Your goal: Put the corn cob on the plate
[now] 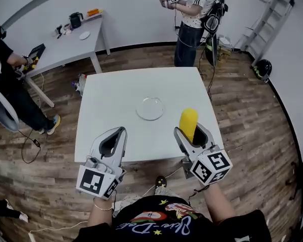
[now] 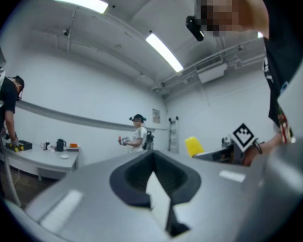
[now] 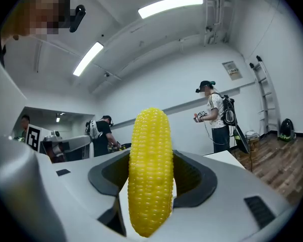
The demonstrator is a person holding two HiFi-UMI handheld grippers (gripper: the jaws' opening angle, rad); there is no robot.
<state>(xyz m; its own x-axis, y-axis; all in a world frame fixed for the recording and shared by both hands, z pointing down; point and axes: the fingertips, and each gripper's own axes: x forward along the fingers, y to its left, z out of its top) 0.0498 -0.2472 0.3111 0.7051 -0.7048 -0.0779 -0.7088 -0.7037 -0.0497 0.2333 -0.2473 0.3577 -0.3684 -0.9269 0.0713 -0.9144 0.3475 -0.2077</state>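
Head view, lower right: my right tool [image 1: 190,129] was closed on the corn [image 1: 188,121], gripping it about mid-length. In the right gripper view the cob stood upright across the jaws, its rounded tip above them and its lower end below. In the head view its long axis ran up the frame, tip away from me, over the lower right part of the worktop [image 1: 116,100].

Centre: the plate [image 1: 150,108], clear and empty, lay flat on the worktop. It sat up and to the left of the corn, near but apart from it. I judged that the coming move called for carrying the cob up-left and laying it down.

Lower left: my left tool [image 1: 122,131] had its tips together and held nothing.
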